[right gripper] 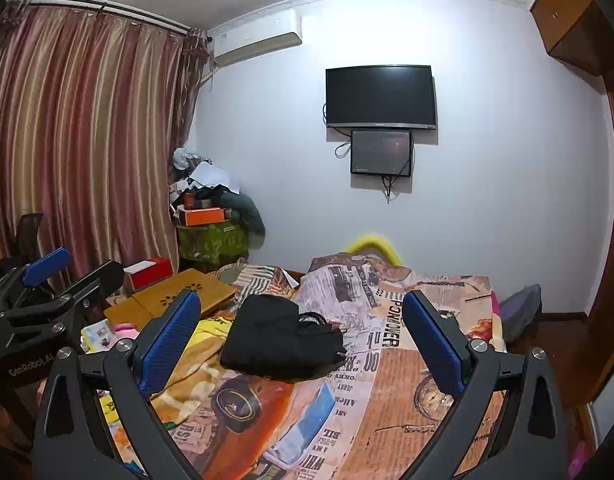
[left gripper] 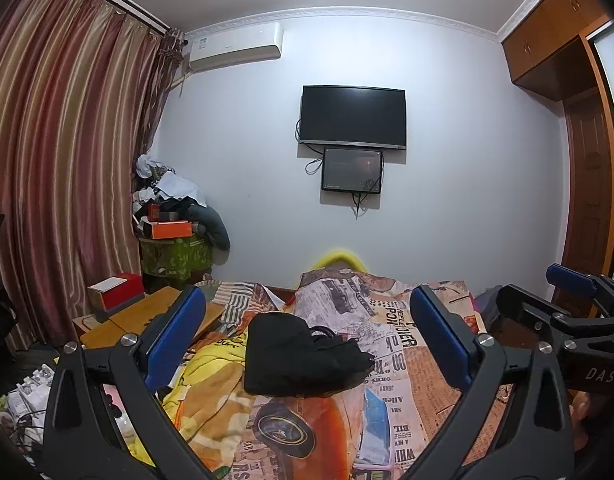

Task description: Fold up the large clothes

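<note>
A black garment (left gripper: 303,356) lies folded in a compact bundle on the printed bedspread (left gripper: 411,364); it also shows in the right wrist view (right gripper: 281,338). My left gripper (left gripper: 307,332) is open and empty, held above the near end of the bed with the bundle showing between its blue pads. My right gripper (right gripper: 301,332) is open and empty too, beside the left one, which shows at the left edge (right gripper: 73,272). The right gripper shows at the right edge of the left wrist view (left gripper: 547,284).
A yellow garment (left gripper: 211,364) lies crumpled left of the black bundle. A wooden lap table (right gripper: 175,300) and a red box (right gripper: 151,272) sit at the bed's left. A cluttered pile (left gripper: 175,216) stands in the corner by the curtain (left gripper: 67,160). A TV (left gripper: 353,116) hangs ahead.
</note>
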Demonstrator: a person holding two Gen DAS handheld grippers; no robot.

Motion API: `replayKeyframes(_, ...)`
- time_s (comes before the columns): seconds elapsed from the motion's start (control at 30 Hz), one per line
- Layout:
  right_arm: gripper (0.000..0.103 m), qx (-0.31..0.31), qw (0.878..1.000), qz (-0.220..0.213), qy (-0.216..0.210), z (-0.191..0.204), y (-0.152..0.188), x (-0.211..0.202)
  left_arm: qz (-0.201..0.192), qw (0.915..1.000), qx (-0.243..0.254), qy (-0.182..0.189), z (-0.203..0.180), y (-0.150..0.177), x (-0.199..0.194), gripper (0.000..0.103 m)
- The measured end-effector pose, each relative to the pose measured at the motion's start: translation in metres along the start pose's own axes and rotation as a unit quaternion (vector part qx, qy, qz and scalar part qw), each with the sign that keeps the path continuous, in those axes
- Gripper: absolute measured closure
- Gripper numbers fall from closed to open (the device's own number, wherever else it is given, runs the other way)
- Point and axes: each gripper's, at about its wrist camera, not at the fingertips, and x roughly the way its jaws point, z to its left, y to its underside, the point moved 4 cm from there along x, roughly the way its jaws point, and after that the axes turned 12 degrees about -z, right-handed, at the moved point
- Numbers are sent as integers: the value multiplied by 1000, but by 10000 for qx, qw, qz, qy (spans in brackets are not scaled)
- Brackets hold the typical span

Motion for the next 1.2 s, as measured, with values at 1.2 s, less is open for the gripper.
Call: replayKeyframes(1.2, 3, 54, 10000, 60, -11, 1, -6, -5, 162, 9998, -88, 116, 0, 9, 7, 0)
